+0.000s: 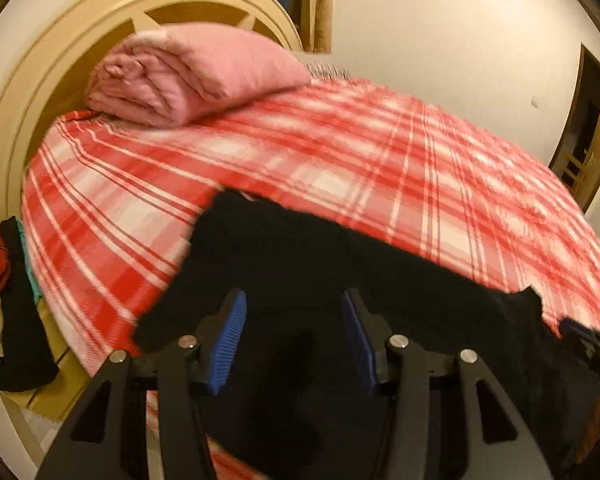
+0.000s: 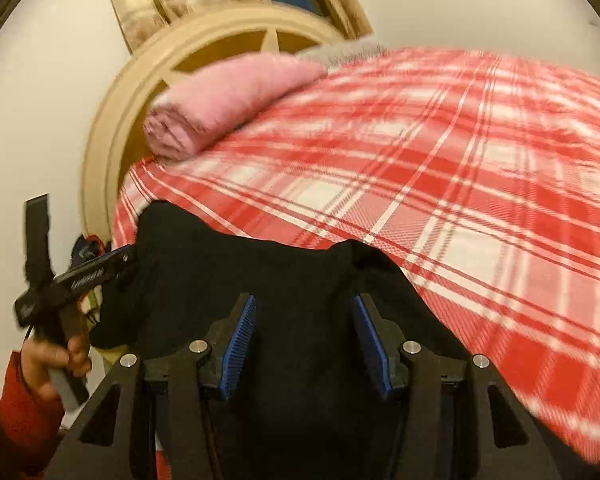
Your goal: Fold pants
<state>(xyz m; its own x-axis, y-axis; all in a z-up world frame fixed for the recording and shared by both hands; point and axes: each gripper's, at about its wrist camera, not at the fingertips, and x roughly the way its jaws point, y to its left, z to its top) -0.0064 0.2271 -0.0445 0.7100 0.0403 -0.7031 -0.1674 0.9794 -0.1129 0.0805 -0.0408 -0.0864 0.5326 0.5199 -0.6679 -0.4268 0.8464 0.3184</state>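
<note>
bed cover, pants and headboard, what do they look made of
Bed cover: soft woven or fleecy cloth, matte, with a red and white plaid; blur hides the weave. Pants: black fabric, dull with no sheen, limp at the edges; the exact type cannot be told. Headboard: looks like wood painted cream, smooth, with moulded curved ridges and a darker inset panel.

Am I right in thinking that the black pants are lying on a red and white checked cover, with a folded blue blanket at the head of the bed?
Not quite: the folded blanket is pink, not blue, as the left wrist view shows. The rest holds: the black pants lie on the red and white checked cover, and the blanket sits at the head of the bed.
</note>
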